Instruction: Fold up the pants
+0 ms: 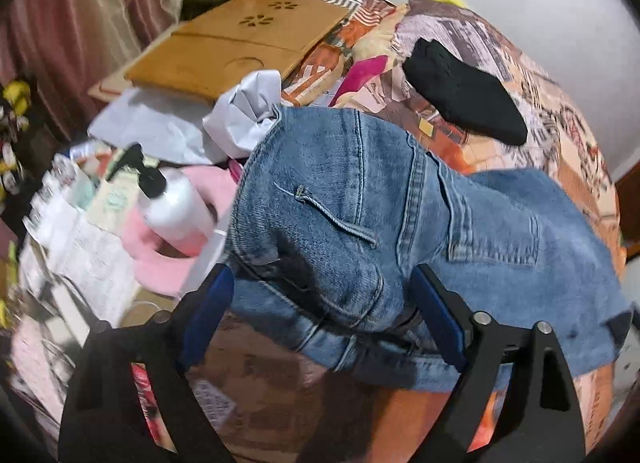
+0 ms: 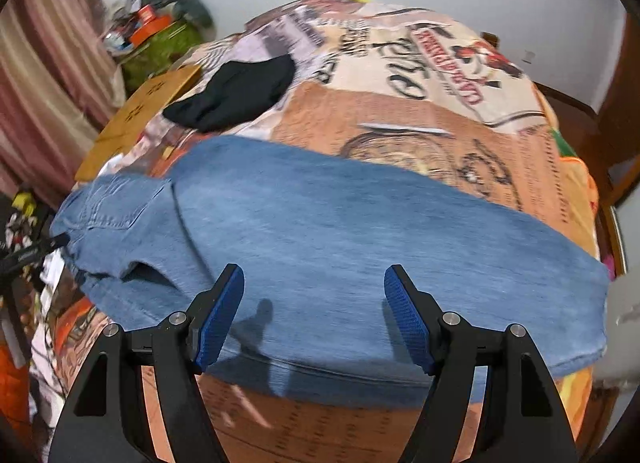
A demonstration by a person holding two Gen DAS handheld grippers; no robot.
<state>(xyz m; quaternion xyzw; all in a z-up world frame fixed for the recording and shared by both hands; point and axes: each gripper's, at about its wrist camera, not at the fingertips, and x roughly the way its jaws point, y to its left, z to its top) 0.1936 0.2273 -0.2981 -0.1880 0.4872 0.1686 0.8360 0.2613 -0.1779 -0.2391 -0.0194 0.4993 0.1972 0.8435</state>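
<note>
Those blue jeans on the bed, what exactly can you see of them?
The jeans are faded blue denim with a stitched back pocket and a belt loop. They lie lengthwise across the patterned bedspread, waist toward the cluttered side. The left gripper straddles the waist end with wide jaws; the right gripper is open over the leg.
</note>
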